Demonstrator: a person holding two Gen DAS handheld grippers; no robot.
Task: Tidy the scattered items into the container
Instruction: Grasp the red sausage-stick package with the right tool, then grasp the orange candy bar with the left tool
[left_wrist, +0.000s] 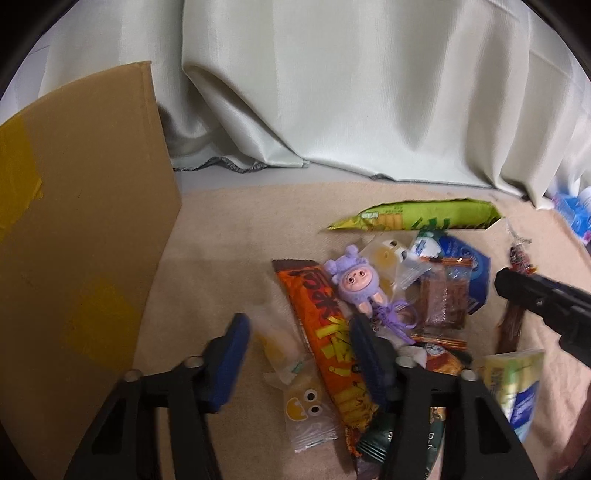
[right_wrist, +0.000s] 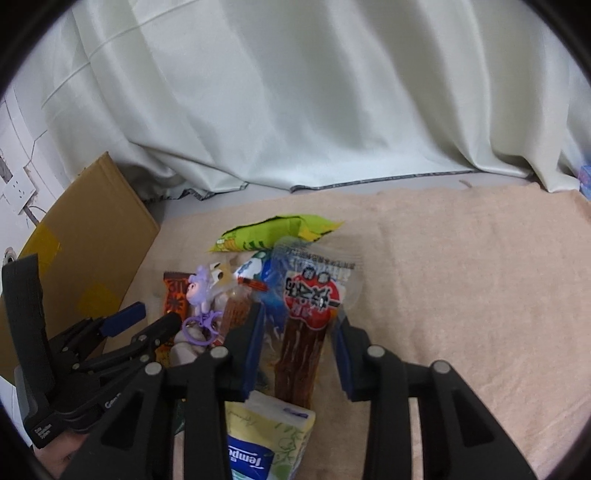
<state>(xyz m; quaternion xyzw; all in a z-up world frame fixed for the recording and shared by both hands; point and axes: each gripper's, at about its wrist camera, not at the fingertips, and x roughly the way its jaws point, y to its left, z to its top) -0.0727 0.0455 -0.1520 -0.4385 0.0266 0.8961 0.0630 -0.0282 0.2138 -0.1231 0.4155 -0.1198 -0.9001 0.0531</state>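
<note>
- The step in hand looks like the first pick-ups: the snacks and trinkets lie in one heap on a beige towel, and none shows inside the cardboard box, which stands at the left of the heap, just beside it.
- The left hand-held gripper hovers low over the near left part of the heap. Its jaws stand wide apart and hold nothing; between them lie a clear gummy packet and the long orange snack bar.
- Its right finger sits close to the purple plush keychain; whether it touches the cord I cannot tell.
- The right hand-held gripper is also open and empty, its blue pads on either side of the red-labelled jerky stick packet, not yet pressing it.
- A tissue pack lies just under that gripper, nearer the camera, and a green snack bag lies at the far edge of the heap.
- Next move, as I judge it: the right gripper closes on the jerky packet, lifts it clear and carries it left to the box.
- The left gripper needs to settle on one item, the bar or the gummy packet, before closing, or it may pinch both.
- The slippery wrappers call for a firm, centred squeeze.
</note>
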